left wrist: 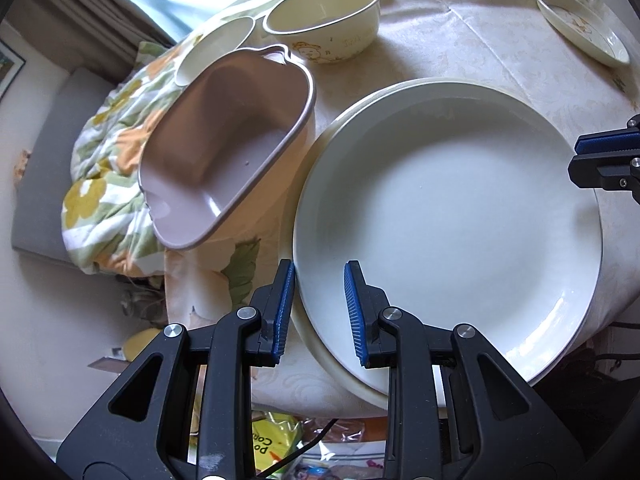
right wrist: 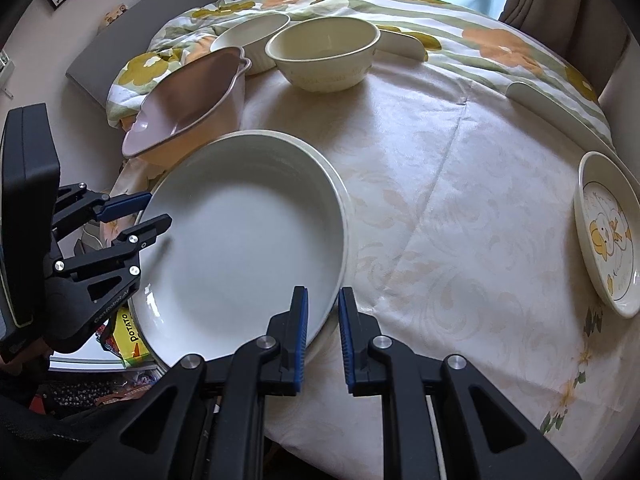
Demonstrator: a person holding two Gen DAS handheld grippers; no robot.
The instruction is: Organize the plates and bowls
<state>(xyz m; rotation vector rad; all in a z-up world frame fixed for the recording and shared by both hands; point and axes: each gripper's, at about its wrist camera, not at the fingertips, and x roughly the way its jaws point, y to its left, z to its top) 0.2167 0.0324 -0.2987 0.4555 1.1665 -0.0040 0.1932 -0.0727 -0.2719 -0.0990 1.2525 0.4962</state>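
Observation:
A large white plate lies on a second plate of like size at the table's near edge; the top one also shows in the right wrist view. My left gripper is open, its jaws astride the plate's left rim. My right gripper is open, its jaws astride the plate's right rim, and shows in the left wrist view. A pink handled bowl sits tilted to the left. A cream bowl and a white ribbed bowl stand behind.
A small duck-print plate lies at the right on the cream tablecloth. White flat dishes lie at the back. A floral quilt covers the far side. Snack packets lie below the table edge.

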